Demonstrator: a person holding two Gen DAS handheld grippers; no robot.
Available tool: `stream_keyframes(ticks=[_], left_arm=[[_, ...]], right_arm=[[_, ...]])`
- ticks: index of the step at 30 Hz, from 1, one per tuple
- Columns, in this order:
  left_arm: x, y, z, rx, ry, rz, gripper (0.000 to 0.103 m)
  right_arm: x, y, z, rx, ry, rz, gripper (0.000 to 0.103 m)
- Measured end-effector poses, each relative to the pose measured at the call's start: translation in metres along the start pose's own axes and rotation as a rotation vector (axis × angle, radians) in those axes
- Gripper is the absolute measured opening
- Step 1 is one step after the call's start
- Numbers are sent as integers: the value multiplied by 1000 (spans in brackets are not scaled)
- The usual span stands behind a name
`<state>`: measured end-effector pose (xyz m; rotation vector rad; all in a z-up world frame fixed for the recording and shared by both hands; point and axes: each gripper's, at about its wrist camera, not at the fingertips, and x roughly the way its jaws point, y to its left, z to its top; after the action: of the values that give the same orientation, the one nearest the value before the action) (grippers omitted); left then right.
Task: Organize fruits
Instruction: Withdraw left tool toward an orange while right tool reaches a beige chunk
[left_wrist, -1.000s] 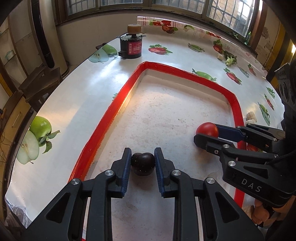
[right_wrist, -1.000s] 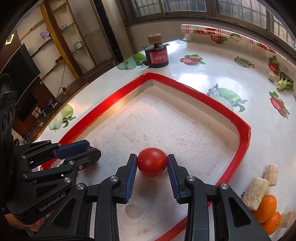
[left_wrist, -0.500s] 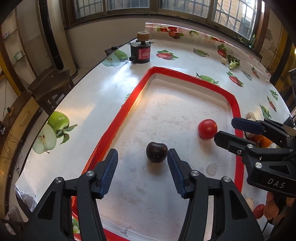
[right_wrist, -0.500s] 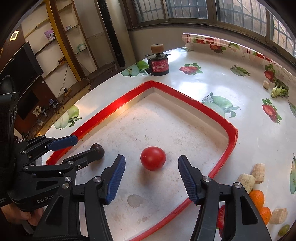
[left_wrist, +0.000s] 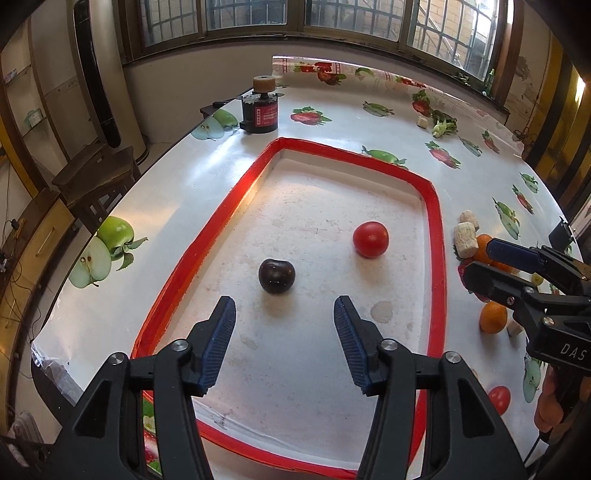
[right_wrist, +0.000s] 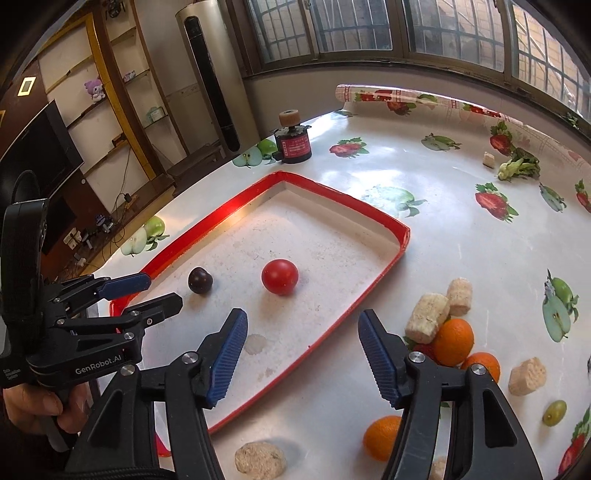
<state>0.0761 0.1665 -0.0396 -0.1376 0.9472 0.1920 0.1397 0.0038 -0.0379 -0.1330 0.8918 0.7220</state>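
Table (left_wrist: 221, 177), fruit-print cloth. Red-rimmed tray (left_wrist: 436, 236) at centre holds two fruits, apart: red tomato (left_wrist: 370, 239) far right, dark plum (left_wrist: 276, 275) near left. Left gripper (left_wrist: 284, 325) and right gripper (right_wrist: 301, 341) both spread wide, empty, above tray's near edge. Step judged: fruits placed; next pick due from pile right of tray. Visible there: three oranges (right_wrist: 452, 341), one green grape (right_wrist: 554, 412), several beige chunks (right_wrist: 426, 317). Next move: right gripper swings right, closes gently on orange.
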Motion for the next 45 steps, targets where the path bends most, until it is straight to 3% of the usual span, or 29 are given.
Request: stream_keyframes(ticks=[14,25,36,45], left_arm=[[-26,-51,-7,73,-37,-92,57],[-33,-87,-11,130,-32,-163,57],[-30,-123,-17,192,-7,-212,57],[-13,-155,-17,238,40,-261,57]], right_arm=[[-65,-50,-46,117,-62,-72,67],[-90,-86,-77,198,-68,-132,67],[-99,-114,-95,256,-65,-169,67],[-80,-127,-85,238,-44,-185,66]])
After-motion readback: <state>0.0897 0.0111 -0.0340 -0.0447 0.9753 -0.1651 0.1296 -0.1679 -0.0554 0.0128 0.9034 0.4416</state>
